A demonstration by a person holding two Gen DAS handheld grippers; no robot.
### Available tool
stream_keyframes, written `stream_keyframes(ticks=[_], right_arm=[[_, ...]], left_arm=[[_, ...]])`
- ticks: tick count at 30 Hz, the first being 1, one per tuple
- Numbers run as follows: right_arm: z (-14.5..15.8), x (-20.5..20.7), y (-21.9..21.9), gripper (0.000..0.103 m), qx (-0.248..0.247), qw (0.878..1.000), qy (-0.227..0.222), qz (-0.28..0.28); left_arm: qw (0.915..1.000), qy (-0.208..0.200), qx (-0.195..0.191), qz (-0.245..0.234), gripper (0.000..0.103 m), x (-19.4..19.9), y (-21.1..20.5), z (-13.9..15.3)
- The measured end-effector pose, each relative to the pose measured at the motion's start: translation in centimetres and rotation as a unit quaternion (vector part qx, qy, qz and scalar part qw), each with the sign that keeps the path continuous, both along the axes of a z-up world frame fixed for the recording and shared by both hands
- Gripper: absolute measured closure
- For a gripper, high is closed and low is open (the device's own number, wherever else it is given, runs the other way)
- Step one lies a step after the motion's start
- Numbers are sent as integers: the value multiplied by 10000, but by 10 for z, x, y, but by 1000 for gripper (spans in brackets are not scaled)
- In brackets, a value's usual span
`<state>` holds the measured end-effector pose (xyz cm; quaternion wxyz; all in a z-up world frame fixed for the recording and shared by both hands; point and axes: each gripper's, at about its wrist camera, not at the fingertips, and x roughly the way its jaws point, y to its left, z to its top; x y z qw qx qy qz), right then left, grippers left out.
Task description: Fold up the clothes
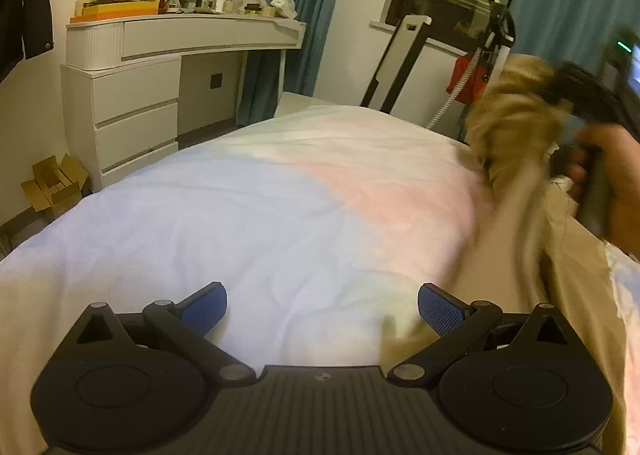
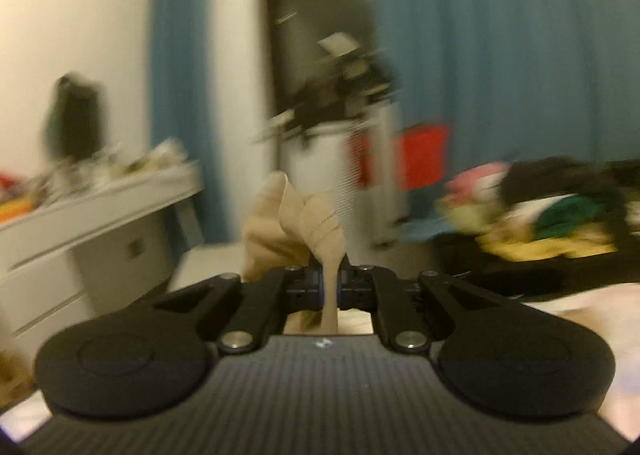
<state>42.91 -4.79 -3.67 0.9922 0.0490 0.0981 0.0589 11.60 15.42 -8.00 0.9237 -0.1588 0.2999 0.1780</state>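
Note:
A tan garment point(image 1: 532, 223) hangs lifted at the right of the bed, its lower part trailing down to the bedding. In the right wrist view my right gripper point(image 2: 330, 289) is shut on a bunched fold of the tan garment point(image 2: 312, 223), which sticks up between the pads. In the left wrist view the right gripper point(image 1: 560, 89) shows blurred, high at the right, held by a hand point(image 1: 616, 179). My left gripper point(image 1: 322, 309) is open low over the bed, nothing between its blue pads point(image 1: 440, 309), with the garment's edge just to its right.
The bed point(image 1: 248, 207) carries a pastel cover. A white dresser point(image 1: 132, 95) with clutter on top stands at the left, a cardboard box point(image 1: 54, 185) on the floor beside it. Blue curtains point(image 1: 296, 15) and a folded treadmill point(image 1: 400, 59) lie beyond. A clothes pile point(image 2: 552, 215) sits at the right.

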Motion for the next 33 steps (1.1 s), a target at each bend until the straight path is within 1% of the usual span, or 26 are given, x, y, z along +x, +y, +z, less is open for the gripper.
stream_keyframes(ticks=[2, 4, 6, 9, 10, 12, 13, 14, 15, 16, 17, 21, 24, 27, 29, 33], right_arm=[[-8, -7, -33, 96, 26, 9983, 7, -588], [-26, -7, -63, 95, 161, 9944, 241, -1017], [-47, -3, -85, 95, 281, 9896, 537, -1302], [-68, -4, -105, 93, 455, 9868, 798, -1333], [-74, -5, -110, 89, 513, 9861, 872, -1316], [-83, -6, -118, 71, 620, 9849, 1025, -1246], [-85, -8, -119, 47, 658, 9851, 1092, -1156], [-84, -13, -117, 27, 673, 9855, 1110, -1089], [-80, -19, -113, 21, 646, 9864, 1091, -1045], [-77, -27, -111, 19, 599, 9875, 1066, -995], [-72, -35, -108, 21, 577, 9884, 1053, -926], [-46, -74, -100, 21, 607, 9913, 1016, -575], [-27, -119, -98, 21, 682, 9929, 870, -429], [-9, -165, -96, 21, 733, 9936, 770, -370], [-2, -195, -96, 21, 744, 9939, 733, -343], [11, -255, -95, 21, 600, 9950, 700, -388]], left_arm=[[9999, 8, 29, -116, 0, 0, -4, 1], [9997, 3, 77, -214, 0, 1, -10, 1], [9995, 0, 124, -308, 0, 3, -15, -2], [9991, 67, 242, -345, 0, 11, -19, -8], [9990, 66, 299, -323, 0, 13, -21, -9], [9987, 96, 306, -404, 0, 18, -25, -12], [9984, 106, 303, -473, 0, 21, -27, -13], [9979, 93, 337, -537, 0, 23, -30, -14], [9974, 78, 407, -595, 0, 23, -34, -15], [9968, 59, 452, -650, 0, 23, -37, -15], [9963, 39, 490, -704, 0, 23, -40, -14], [9947, -103, 564, -848, 1, 17, -48, -9], [9925, -225, 794, -900, 1, 8, -58, -2], [9917, -333, 708, -1016, 1, -1, -63, 6], [9905, -430, 750, -1073, 1, -11, -66, 12], [9866, -591, 895, -1231, 1, -30, -71, 24]])
